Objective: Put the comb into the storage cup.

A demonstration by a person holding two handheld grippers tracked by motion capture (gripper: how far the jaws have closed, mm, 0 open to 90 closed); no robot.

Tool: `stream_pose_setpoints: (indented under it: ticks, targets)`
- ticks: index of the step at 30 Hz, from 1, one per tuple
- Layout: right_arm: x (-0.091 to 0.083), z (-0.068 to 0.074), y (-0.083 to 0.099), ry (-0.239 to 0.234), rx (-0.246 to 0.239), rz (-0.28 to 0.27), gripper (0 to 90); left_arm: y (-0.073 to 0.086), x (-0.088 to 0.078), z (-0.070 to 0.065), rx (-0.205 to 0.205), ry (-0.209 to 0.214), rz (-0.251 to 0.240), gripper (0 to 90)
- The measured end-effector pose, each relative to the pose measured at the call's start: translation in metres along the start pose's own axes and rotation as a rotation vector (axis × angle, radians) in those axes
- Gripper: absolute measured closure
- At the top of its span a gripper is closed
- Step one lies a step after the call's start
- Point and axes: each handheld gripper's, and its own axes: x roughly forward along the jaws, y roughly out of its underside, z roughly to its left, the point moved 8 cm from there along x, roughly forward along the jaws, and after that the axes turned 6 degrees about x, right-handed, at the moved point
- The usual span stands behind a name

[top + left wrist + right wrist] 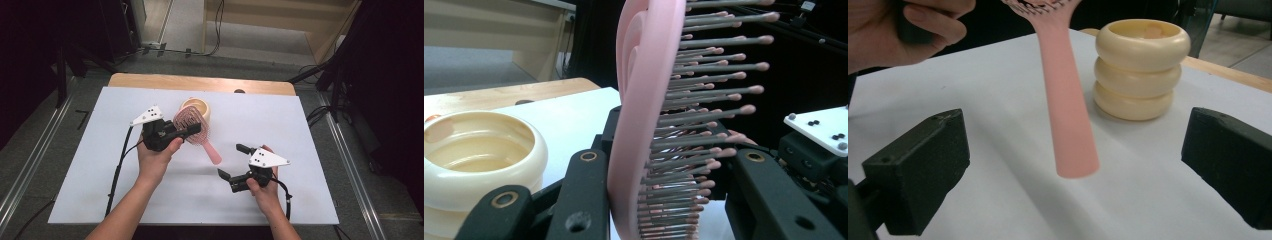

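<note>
Above the white desk (100, 165), left tool (192, 128) clamps the pink plastic hairbrush (189, 124); right tool (234, 161), jaws apart, should centre on the handle before closing.

Item count on the tabletop (200, 200): one pink hairbrush (192, 127), at centre; one cream ribbed cup (199, 107), at 12 o'clock from the hairbrush. Handheld units: two in total, the left gripper (187, 131) at 9 o'clock and the right gripper (232, 161) at 4 o'clock.
</note>
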Motion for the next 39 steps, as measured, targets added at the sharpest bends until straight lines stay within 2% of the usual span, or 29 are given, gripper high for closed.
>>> stream_pose_setpoints:
  ticks: [15,21,39]
  targets:
    - [-0.033,-0.026,0.016,0.069,0.022,-0.01,0.0,-0.005,-0.006,0.007,0.003,-0.017,-0.008,64.8]
    - [-0.046,-0.036,0.023,0.099,0.049,-0.013,0.0,-0.007,-0.009,0.012,0.001,-0.027,-0.012,64.8]
    - [-0.077,-0.056,0.038,0.142,0.068,-0.018,0.0,-0.016,-0.024,0.028,0.003,-0.063,-0.024,64.8]
